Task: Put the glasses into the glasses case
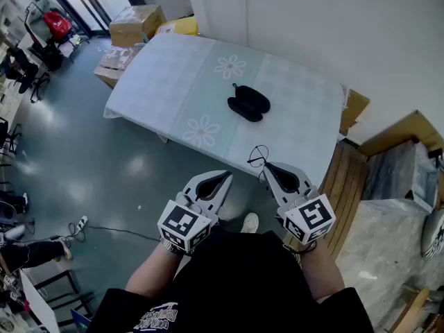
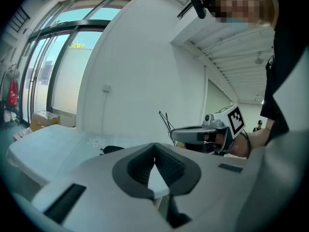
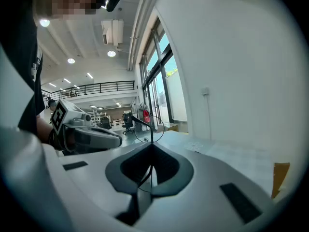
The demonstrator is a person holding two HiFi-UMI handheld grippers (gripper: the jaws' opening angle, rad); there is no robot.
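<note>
A black glasses case (image 1: 248, 104) lies on the table (image 1: 173, 82), which has a pale flowered cloth; whether the case is open I cannot tell. My right gripper (image 1: 266, 166) hovers off the table's near edge, shut on thin wire-rimmed glasses (image 1: 258, 157). In the right gripper view the round lens (image 3: 148, 127) sticks up from the closed jaws (image 3: 151, 148). Beside it on the left, my left gripper (image 1: 225, 177) is shut with nothing in it. In the left gripper view its jaws (image 2: 154, 148) meet, the case (image 2: 114, 149) shows low beyond them, and the right gripper (image 2: 200, 134) holds the glasses (image 2: 166, 122).
Cardboard boxes (image 1: 135, 23) stand at the table's far left corner. Wooden boards (image 1: 350, 186) and a grey slab (image 1: 399, 172) lie on the floor to the right. A white wall runs behind the table. A power strip (image 1: 80, 223) lies on the floor at left.
</note>
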